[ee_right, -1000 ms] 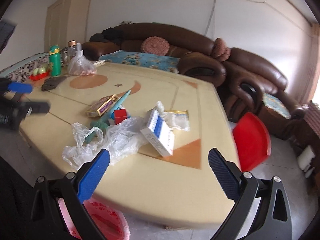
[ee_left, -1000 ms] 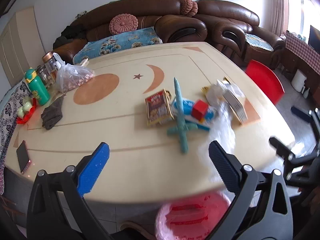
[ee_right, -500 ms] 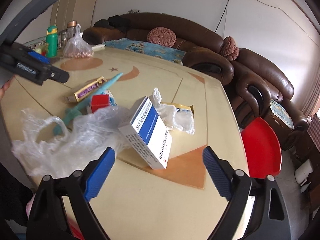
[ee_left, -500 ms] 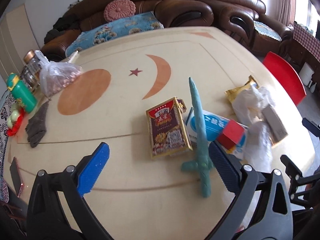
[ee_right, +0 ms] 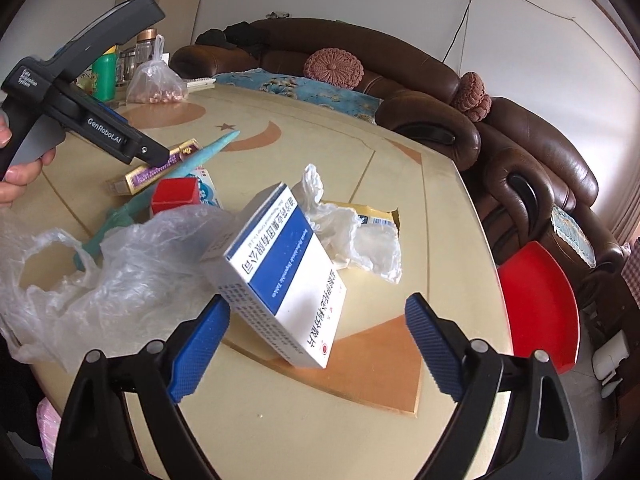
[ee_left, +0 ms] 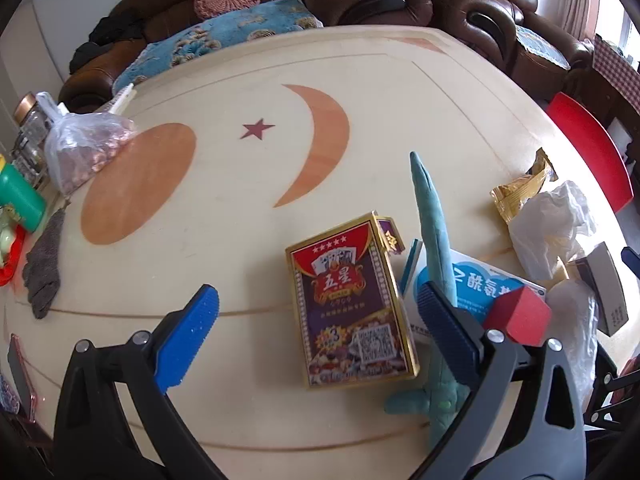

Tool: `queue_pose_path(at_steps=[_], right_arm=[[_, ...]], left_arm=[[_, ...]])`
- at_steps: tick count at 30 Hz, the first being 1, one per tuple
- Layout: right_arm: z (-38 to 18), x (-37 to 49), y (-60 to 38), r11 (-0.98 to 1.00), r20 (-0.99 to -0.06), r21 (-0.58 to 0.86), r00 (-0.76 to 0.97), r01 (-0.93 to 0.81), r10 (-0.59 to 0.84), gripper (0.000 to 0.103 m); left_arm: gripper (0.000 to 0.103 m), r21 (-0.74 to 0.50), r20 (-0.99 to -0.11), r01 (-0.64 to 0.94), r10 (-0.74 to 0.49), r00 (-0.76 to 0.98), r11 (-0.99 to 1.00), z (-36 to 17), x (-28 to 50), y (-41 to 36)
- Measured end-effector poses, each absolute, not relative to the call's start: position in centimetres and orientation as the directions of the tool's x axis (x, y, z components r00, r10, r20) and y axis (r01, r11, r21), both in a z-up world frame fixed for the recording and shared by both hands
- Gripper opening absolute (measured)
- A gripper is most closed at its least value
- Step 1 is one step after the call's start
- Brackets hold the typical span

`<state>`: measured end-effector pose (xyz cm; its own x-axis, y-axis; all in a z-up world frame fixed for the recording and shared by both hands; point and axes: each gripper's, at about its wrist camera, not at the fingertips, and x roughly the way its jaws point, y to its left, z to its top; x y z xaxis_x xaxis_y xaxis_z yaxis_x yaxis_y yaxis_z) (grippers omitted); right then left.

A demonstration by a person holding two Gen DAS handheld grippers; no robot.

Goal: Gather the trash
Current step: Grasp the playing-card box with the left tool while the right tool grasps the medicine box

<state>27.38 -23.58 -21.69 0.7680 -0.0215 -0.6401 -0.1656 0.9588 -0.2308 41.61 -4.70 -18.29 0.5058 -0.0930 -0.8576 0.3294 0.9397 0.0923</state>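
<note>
Our left gripper [ee_left: 316,336], fingers apart, hangs over the card box [ee_left: 350,304]; our right gripper [ee_right: 316,344], fingers apart, straddles the pill box [ee_right: 280,276], right of the card box

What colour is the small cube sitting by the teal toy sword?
Red: the small red cube sits beside the teal toy sword, clearest in the left wrist view.

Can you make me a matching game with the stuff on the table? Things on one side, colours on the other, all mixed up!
Things:
1. cube
2. toy sword
3. wrapper
4. bottle

Colours:
A. gold
B. green
C. red
D. teal

Pairs: 1-C, 2-D, 3-A, 4-B
</note>
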Motion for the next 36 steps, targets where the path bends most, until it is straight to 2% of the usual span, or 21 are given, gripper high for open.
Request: queue_pose_path(at_steps=[4, 6, 9, 15, 19, 22, 29, 31, 36], right_arm=[[-21.8, 27.6, -23.9, 0.961, -0.641, -0.215, 0.768, -0.171, -0.007, 0.087], [-21.7, 27.9, -24.0, 0.964, -0.647, -0.206, 0.763, -0.170, -0.004, 0.087], [-21.8, 28.3, -24.3, 0.967, -0.664, -0.187, 0.747, -0.172, 0.005, 0.080], [-21.3, 28.6, -24.0, 0.961, -0.651, -0.221, 0.759, -0.165, -0.019, 0.079], [-21.3, 28.6, -23.7, 0.957, -0.647, -0.237, 0.762, -0.168, -0.026, 0.057], [-21.5, 28.6, -23.9, 0.960, -0.656, -0.221, 0.755, -0.170, -0.017, 0.049], [-21.3, 28.6, -24.3, 0.964, -0.656, -0.204, 0.755, -0.167, -0.008, 0.049], [-21.5, 28.8, -24.5, 0.967, -0.663, -0.194, 0.749, -0.165, -0.005, 0.049], [-21.5, 28.7, -24.4, 0.967, -0.657, -0.201, 0.754, -0.156, -0.015, 0.049]], left_arm=[[0.097, 0.072, -0.875, 0.346, -0.108, 0.472, 0.935, -19.4, 42.7, -5.0], [0.097, 0.027, -0.881, 0.346, -0.141, 0.451, 0.938, -19.8, 43.1, -4.6], [0.097, -0.050, -0.894, 0.327, -0.189, 0.407, 0.944, -20.1, 43.7, -3.9], [0.093, -0.131, -0.898, 0.309, -0.245, 0.366, 0.942, -20.5, 44.3, -3.3], [0.087, -0.160, -0.898, 0.306, -0.267, 0.349, 0.938, -20.8, 44.7, -2.9], [0.083, -0.157, -0.896, 0.316, -0.269, 0.352, 0.936, -20.6, 44.6, -2.8], [0.083, -0.174, -0.905, 0.328, -0.282, 0.318, 0.928, -20.9, 45.2, -2.8], [0.090, -0.174, -0.908, 0.324, -0.279, 0.313, 0.930, -21.0, 45.7, -2.8], [0.093, -0.179, -0.913, 0.321, -0.278, 0.298, 0.930, -21.2, 46.3, -2.9]])
